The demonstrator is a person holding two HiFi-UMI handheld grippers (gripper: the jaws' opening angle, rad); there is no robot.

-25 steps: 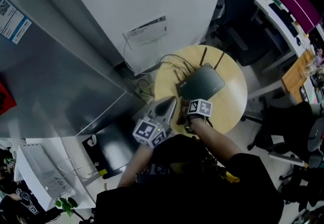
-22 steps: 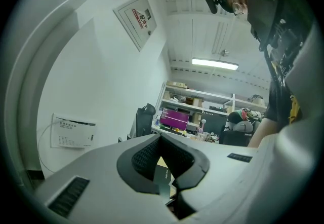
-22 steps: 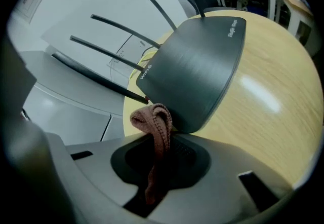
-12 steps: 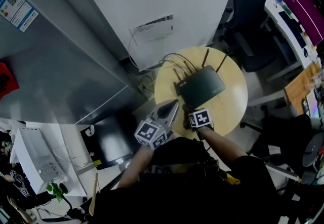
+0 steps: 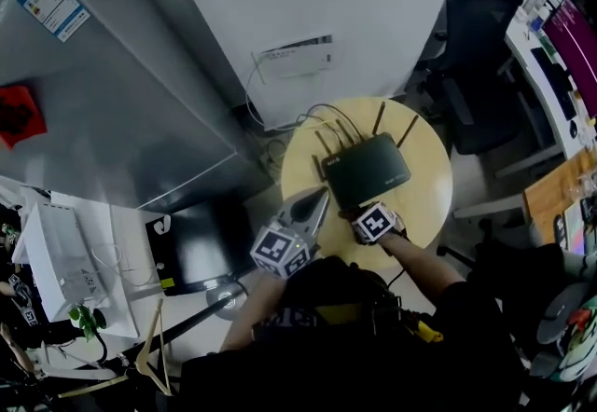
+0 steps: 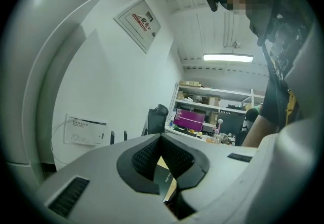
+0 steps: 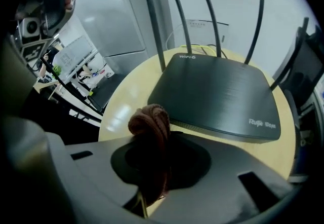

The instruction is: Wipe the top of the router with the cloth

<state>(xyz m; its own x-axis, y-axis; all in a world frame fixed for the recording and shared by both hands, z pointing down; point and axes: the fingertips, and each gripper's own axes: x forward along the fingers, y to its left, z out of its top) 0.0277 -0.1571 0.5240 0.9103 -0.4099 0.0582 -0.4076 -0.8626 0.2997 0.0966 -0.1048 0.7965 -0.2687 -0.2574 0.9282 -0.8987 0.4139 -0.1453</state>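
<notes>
A black router [image 5: 367, 171] [image 7: 220, 94] with several upright antennas lies on a small round wooden table [image 5: 424, 200]. My right gripper [image 5: 353, 212] [image 7: 152, 139] is shut on a bunched brown cloth [image 7: 151, 132], which sticks up between the jaws just short of the router's near edge. My left gripper [image 5: 320, 197] [image 6: 161, 164] hangs at the table's left edge beside the router, tilted upward, with its jaws shut and nothing between them.
A white wall with a mounted white panel [image 5: 292, 58] stands behind the table, and cables [image 5: 317, 115] run from it to the router. A black office chair [image 5: 485, 47] stands to the right. A dark box [image 5: 191, 242] sits on the floor at the left.
The head view has shifted, so the table sits a little lower in frame. My right gripper has drawn slightly back from the router's near edge. The left gripper holds its place.
</notes>
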